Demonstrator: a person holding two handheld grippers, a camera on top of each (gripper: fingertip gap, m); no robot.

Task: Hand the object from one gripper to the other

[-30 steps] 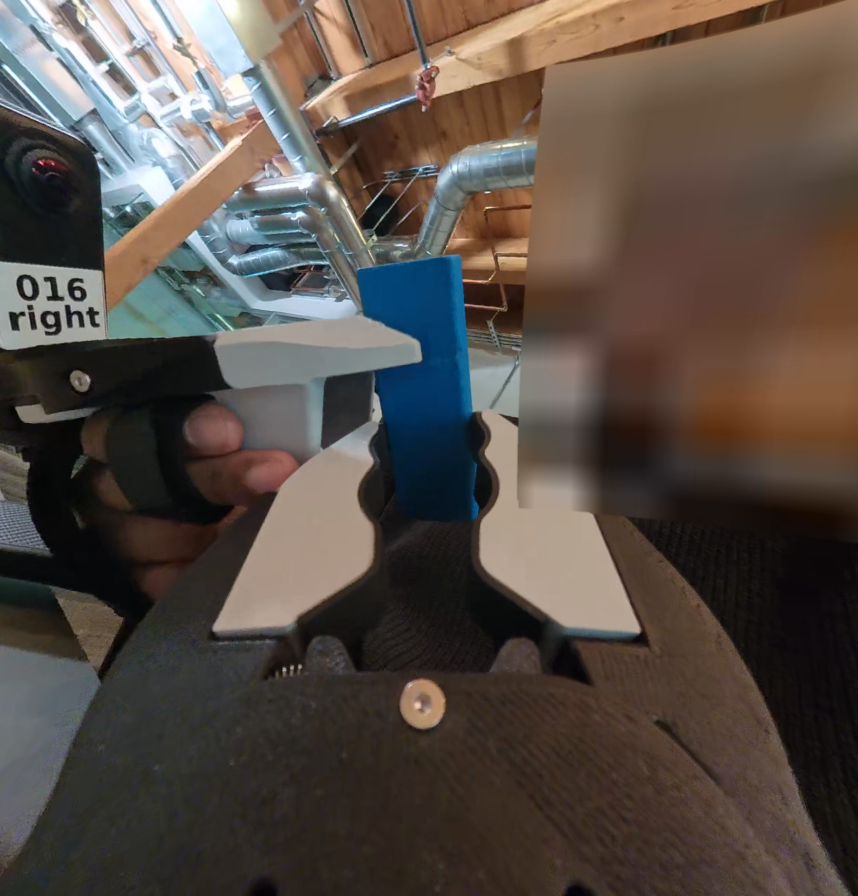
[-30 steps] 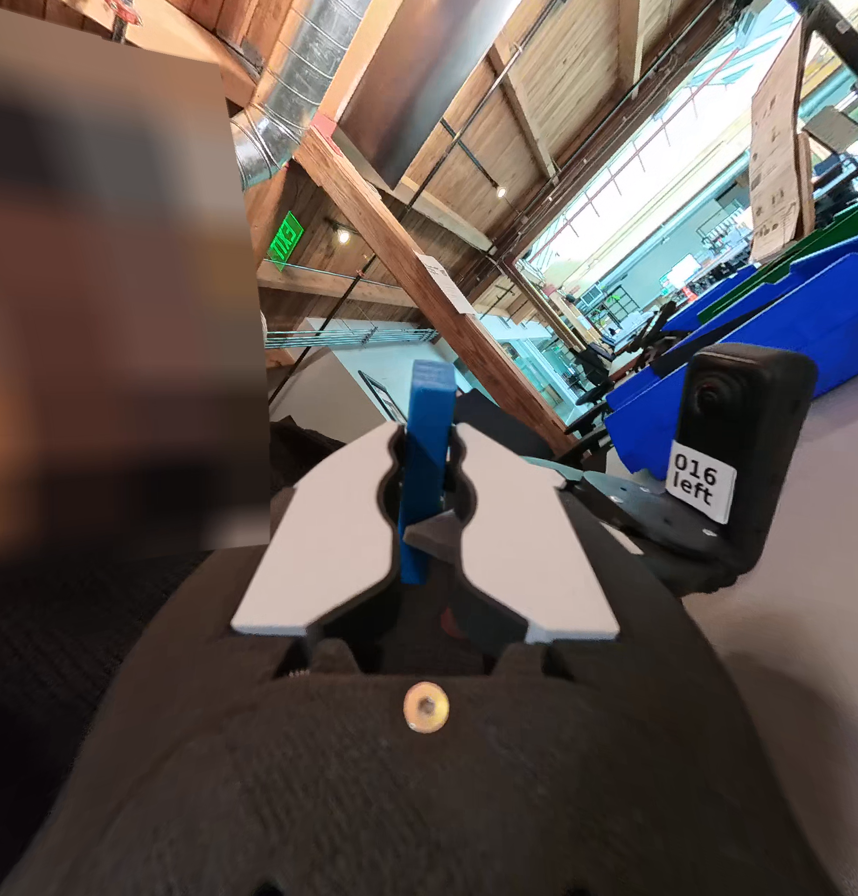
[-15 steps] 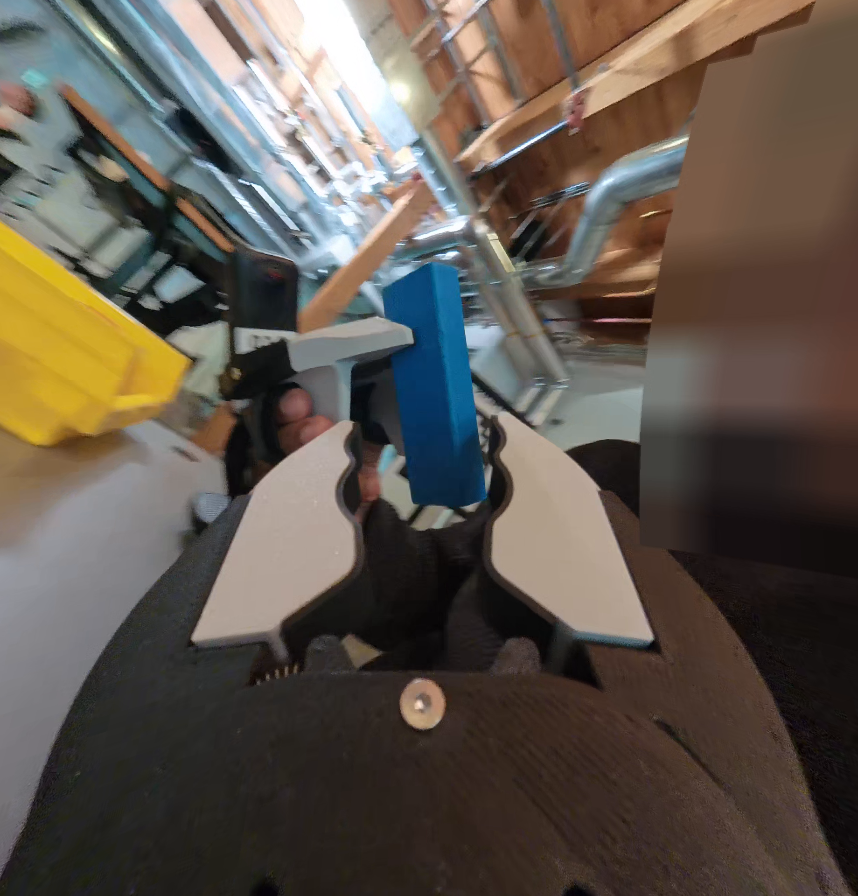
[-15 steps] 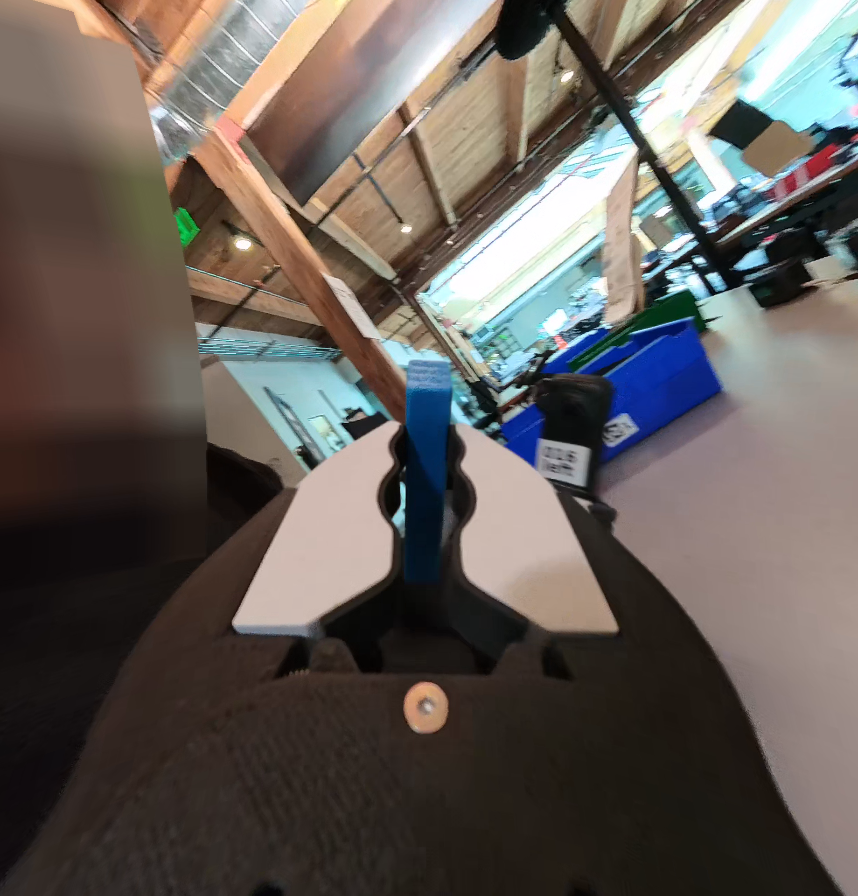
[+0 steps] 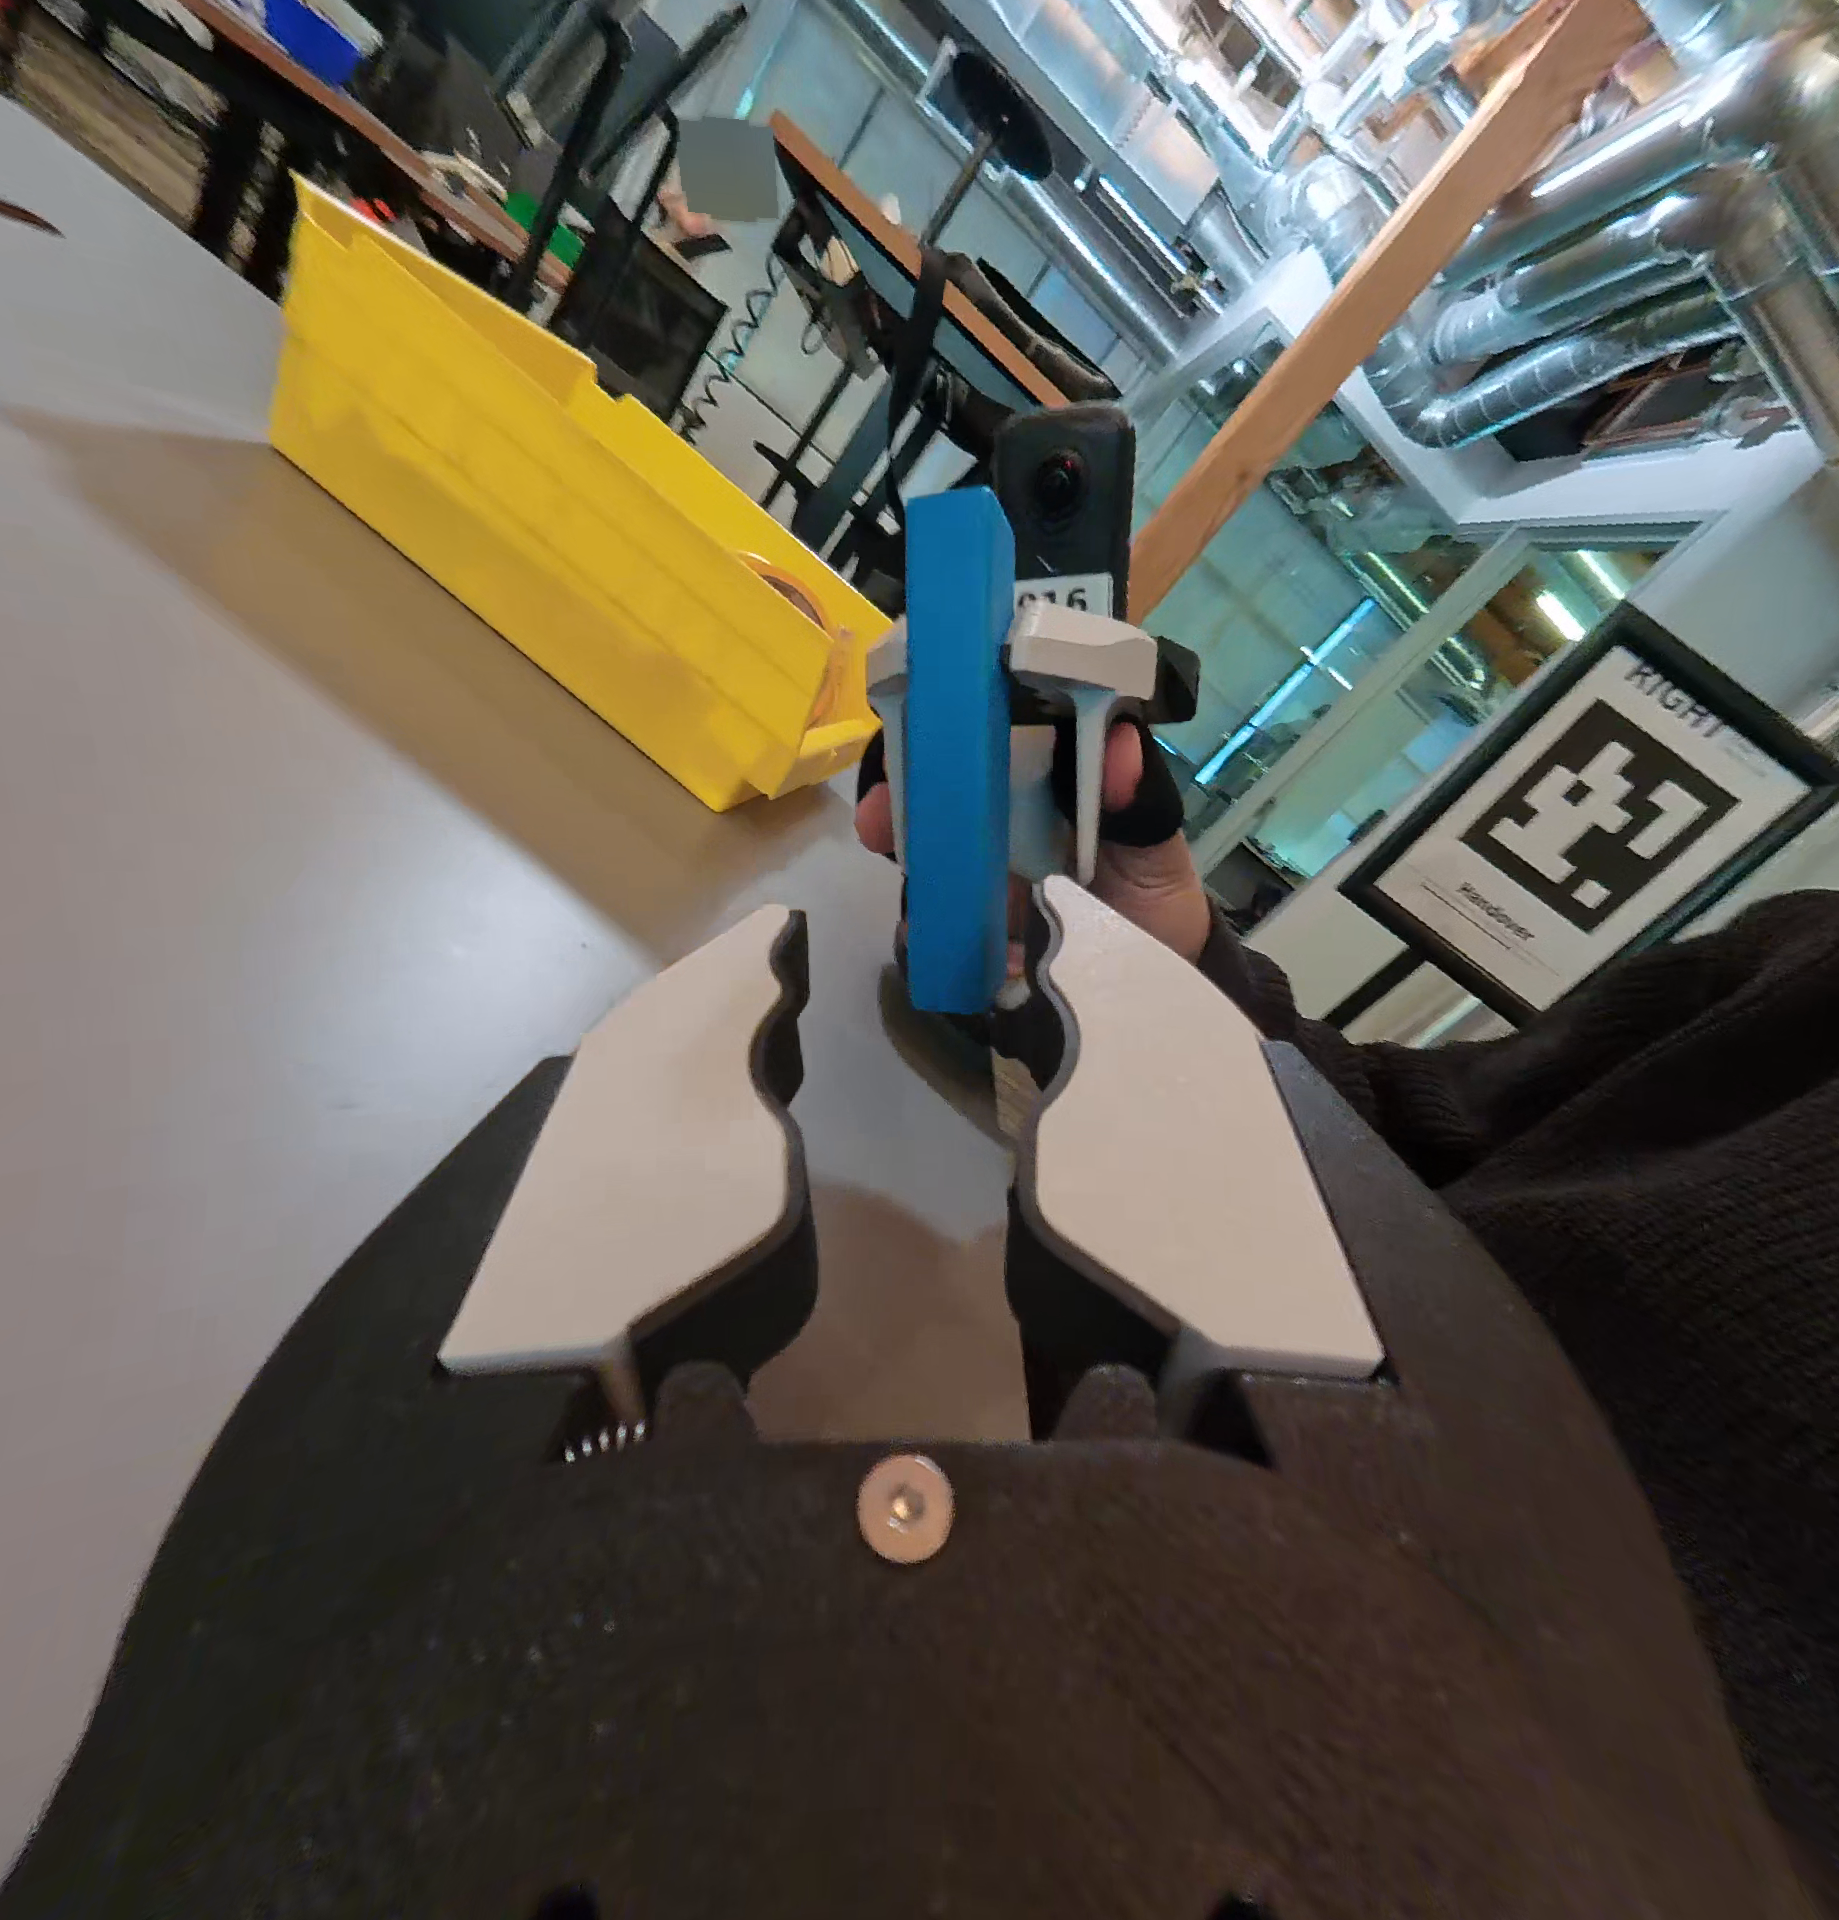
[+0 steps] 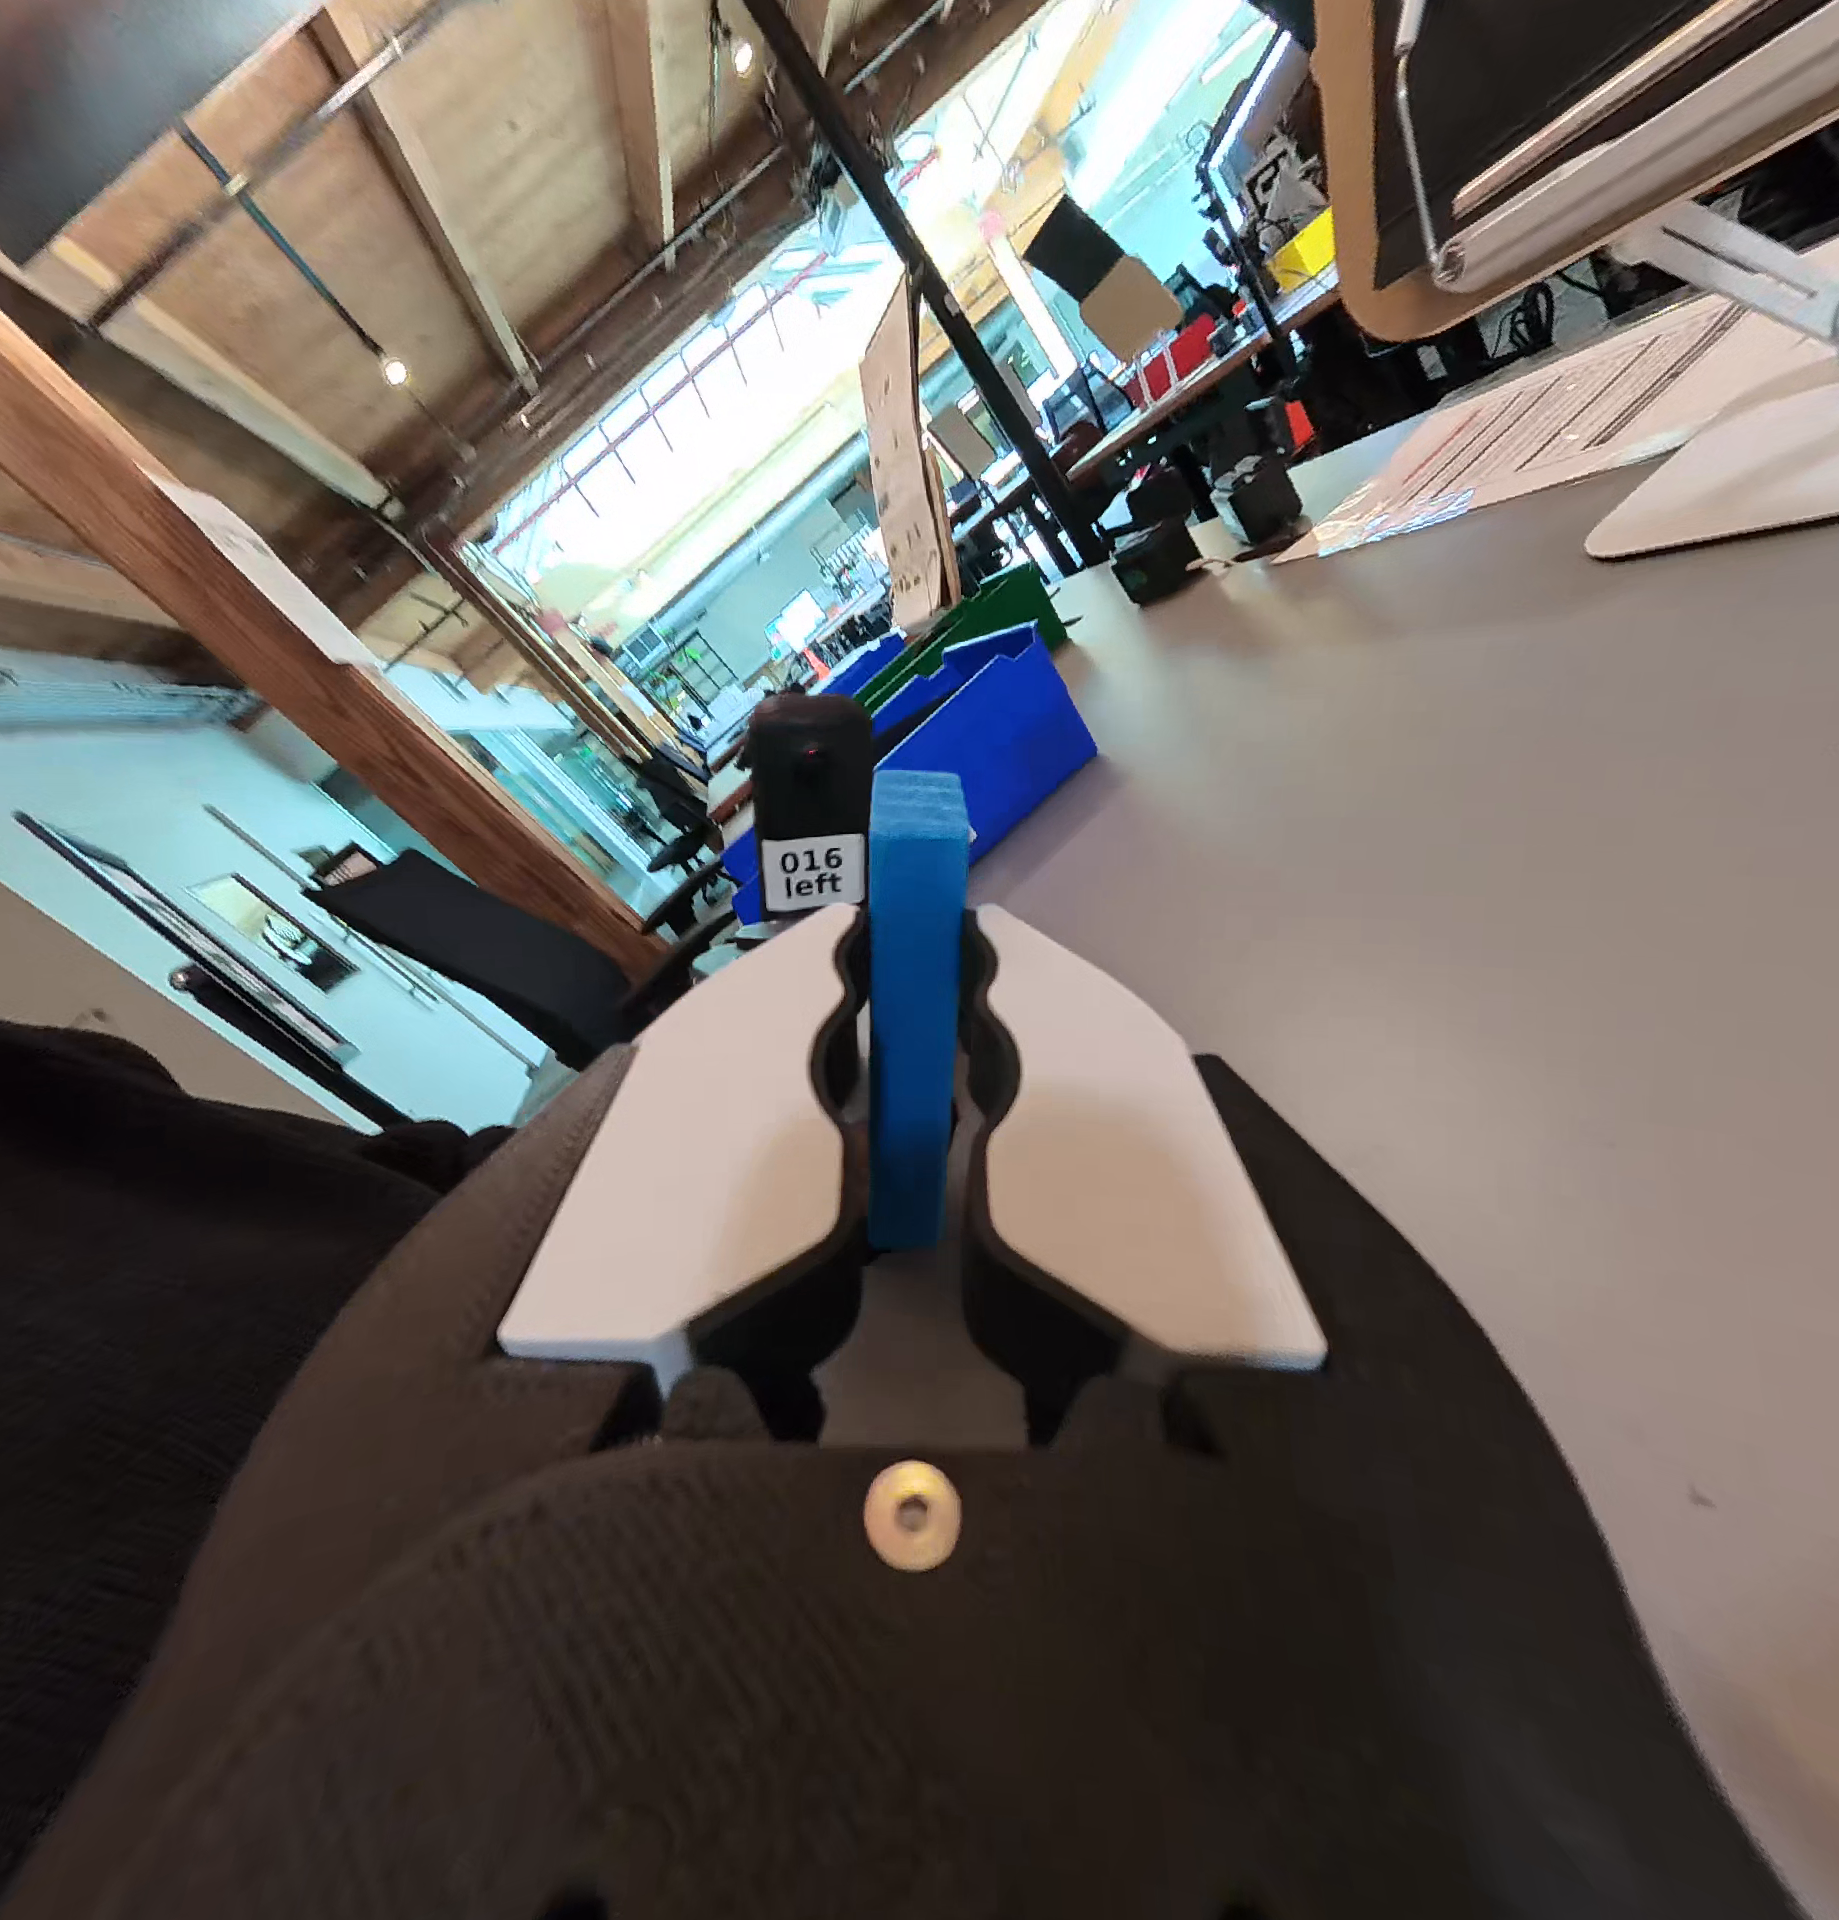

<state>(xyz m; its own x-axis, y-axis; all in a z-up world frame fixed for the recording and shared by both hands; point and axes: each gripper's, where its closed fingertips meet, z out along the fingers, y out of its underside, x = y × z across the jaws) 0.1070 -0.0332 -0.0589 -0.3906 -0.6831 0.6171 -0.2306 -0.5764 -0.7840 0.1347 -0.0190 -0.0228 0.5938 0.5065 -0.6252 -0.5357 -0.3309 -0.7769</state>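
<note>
A blue block (image 5: 951, 748) stands upright in the air above the grey table (image 5: 219, 831). My right gripper (image 6: 917, 920) is shut on it, both pads pressed on its flat sides, and the block (image 6: 915, 1039) sticks out past the fingertips. In the left wrist view the right gripper (image 5: 998, 675) shows straight ahead, held by a gloved hand (image 5: 1133, 831). My left gripper (image 5: 920, 914) is open and holds nothing. The block's lower end hangs just beyond its fingertips, with a gap on both sides. The left gripper's camera (image 6: 811, 810) shows behind the block.
A yellow bin (image 5: 541, 520) stands on the table to the left. A blue bin (image 6: 998, 727) and a green bin (image 6: 1008, 608) stand behind the left gripper. A monitor stand's base (image 6: 1725, 468) sits at far right. A framed marker sign (image 5: 1601, 821) stands at right. Tip to tip, the grippers are about 5 cm apart.
A second ago both grippers had the block. The left pads opened and the left gripper drew back. The block stayed in the right gripper. Both views swung down towards the table.
</note>
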